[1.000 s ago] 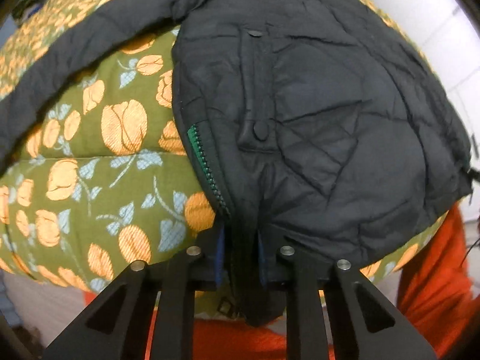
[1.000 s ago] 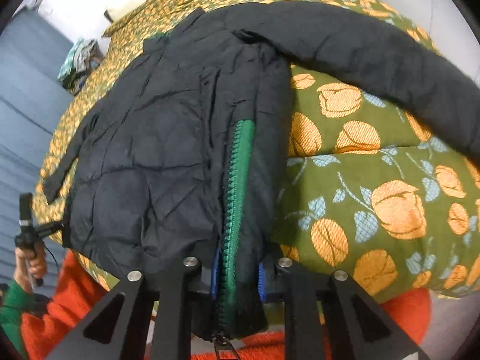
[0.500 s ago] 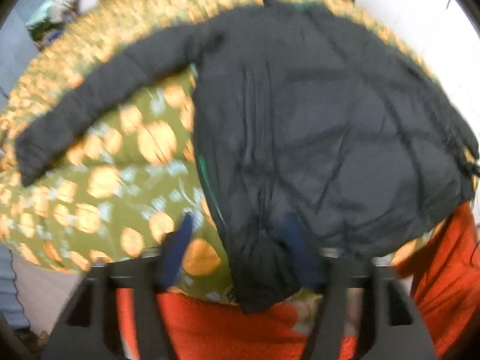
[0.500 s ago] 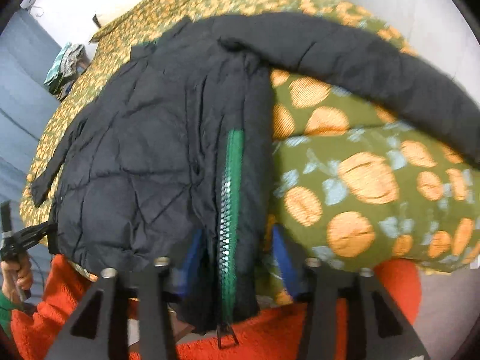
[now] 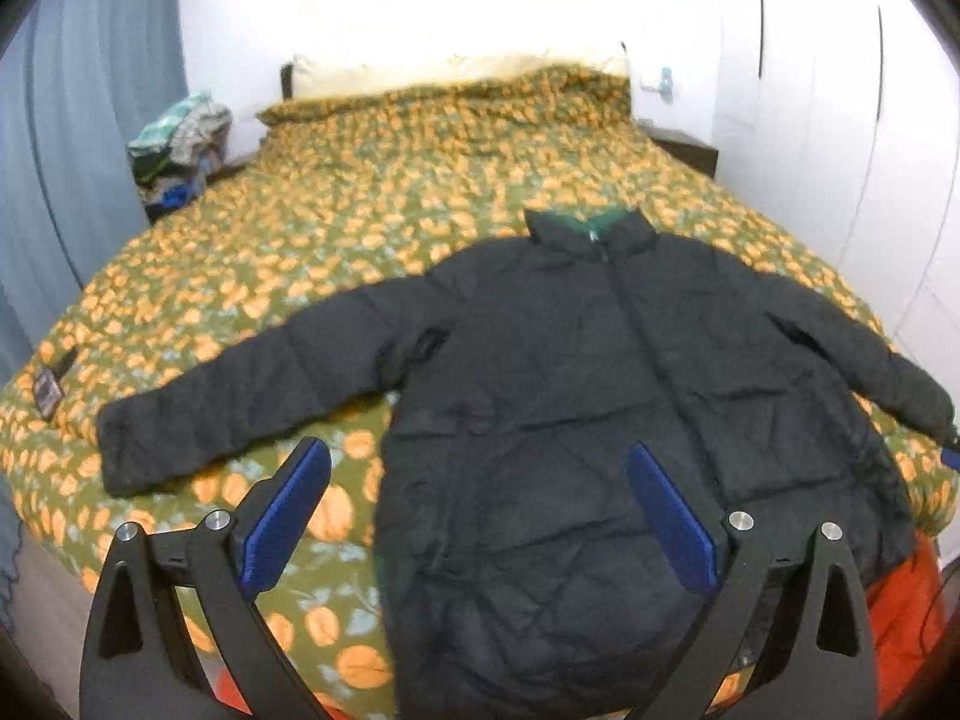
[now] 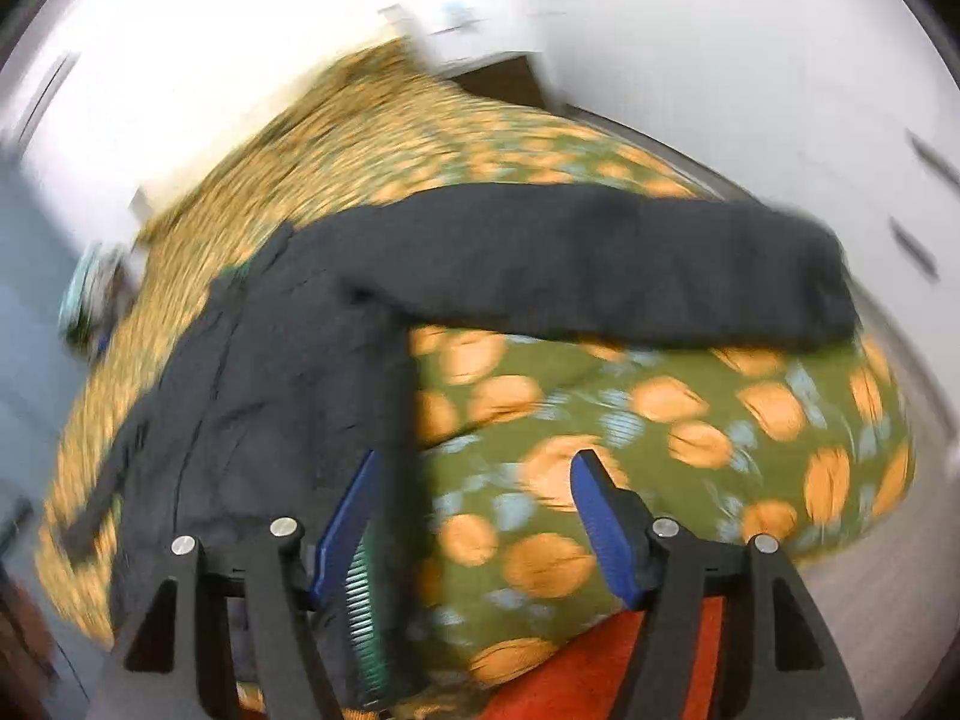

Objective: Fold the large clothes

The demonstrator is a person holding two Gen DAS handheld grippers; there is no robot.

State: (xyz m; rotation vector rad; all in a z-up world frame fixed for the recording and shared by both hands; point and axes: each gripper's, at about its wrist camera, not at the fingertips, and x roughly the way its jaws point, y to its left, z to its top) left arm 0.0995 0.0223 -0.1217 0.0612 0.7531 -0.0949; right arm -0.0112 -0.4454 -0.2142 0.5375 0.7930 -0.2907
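Note:
A large black puffer jacket (image 5: pixel 570 396) with a green collar lining lies flat, front up, on the bed, both sleeves spread sideways. My left gripper (image 5: pixel 480 504) is open and empty, raised above the jacket's lower left part. My right gripper (image 6: pixel 474 510) is open and empty at the jacket's (image 6: pixel 288 384) right front edge, where the green zipper (image 6: pixel 360 618) shows. The right sleeve (image 6: pixel 600 264) stretches across the bed beyond it. The right wrist view is blurred.
The bed (image 5: pixel 372 210) has a green cover with orange flowers. A pile of clothes (image 5: pixel 180 144) sits by the blue curtain at far left. White wardrobe doors (image 5: pixel 840 138) stand on the right. An orange-red cloth (image 6: pixel 600 666) hangs below the bed's near edge.
Both grippers were shut on the jacket's bottom hem a second ago. They have opened, let go of it and pulled back and up, so the whole jacket and bed now show.

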